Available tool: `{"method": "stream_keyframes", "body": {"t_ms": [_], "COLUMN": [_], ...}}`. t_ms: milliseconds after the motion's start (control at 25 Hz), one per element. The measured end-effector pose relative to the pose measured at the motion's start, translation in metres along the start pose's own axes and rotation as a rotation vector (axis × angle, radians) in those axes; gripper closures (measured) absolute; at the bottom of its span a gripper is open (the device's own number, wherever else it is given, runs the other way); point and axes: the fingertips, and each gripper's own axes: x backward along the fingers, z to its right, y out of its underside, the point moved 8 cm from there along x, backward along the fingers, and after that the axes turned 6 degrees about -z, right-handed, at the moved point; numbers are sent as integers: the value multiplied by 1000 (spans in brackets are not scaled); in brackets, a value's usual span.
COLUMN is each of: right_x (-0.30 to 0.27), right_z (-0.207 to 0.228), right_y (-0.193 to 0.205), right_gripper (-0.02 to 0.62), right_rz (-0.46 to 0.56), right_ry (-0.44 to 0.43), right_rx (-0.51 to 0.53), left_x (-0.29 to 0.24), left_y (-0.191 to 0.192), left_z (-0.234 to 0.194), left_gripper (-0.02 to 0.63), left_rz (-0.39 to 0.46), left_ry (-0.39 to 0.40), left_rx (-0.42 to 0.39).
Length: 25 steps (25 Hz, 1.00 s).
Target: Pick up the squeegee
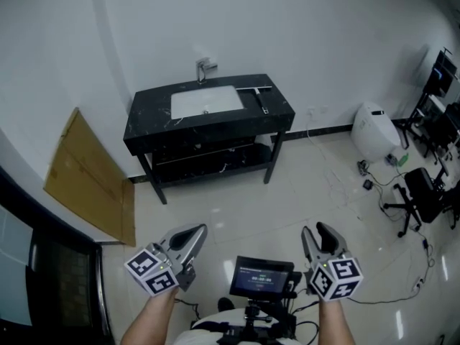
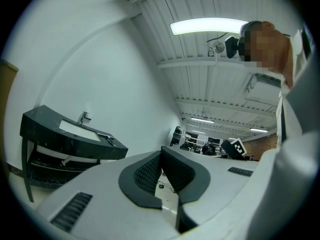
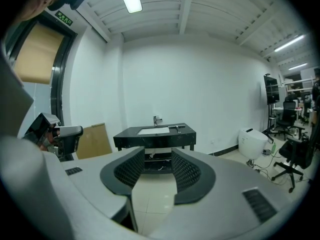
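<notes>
Lying flat on the right end of the black bench, the squeegee is a small T-shaped tool: a pale crossbar toward the wall and a dark, slim handle running toward the front edge. It sits just right of the white basin, with the faucet behind the basin at the back rim. A strip of bare black top shows between the handle and the bench's right edge, and more between it and the basin.

The left hand-held gripper has its jaws drawn together at the tips with nothing between them. The right hand-held gripper stands with its jaws apart and empty – only floor and the distant bench show through the gap. Both are well short of the bench.

The pale tiled floor between them and the bench lies open. A sheet of cardboard leans on the wall to the left, while a white toilet, an office chair and loose cables crowd the right side – well apart from the bench
</notes>
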Motion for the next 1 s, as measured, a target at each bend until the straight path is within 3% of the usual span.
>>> {"method": "stream_keyframes", "body": {"t_ms": [400,1000], "right_x": [-37,-102], "right_z": [29,108], "right_y": [-33,-73], "right_gripper": [430,428], "right_rz": [-10,-41], "right_ry": [-77,-175], "right_rx": [64,85], "left_x": [-30,-119], "left_y": [-10,-28], "left_z": [-14,-18], "left_gripper": [609,609], "left_rz": [5,18], "left_ry": [-83,-155], "left_rx": [4,4]}}
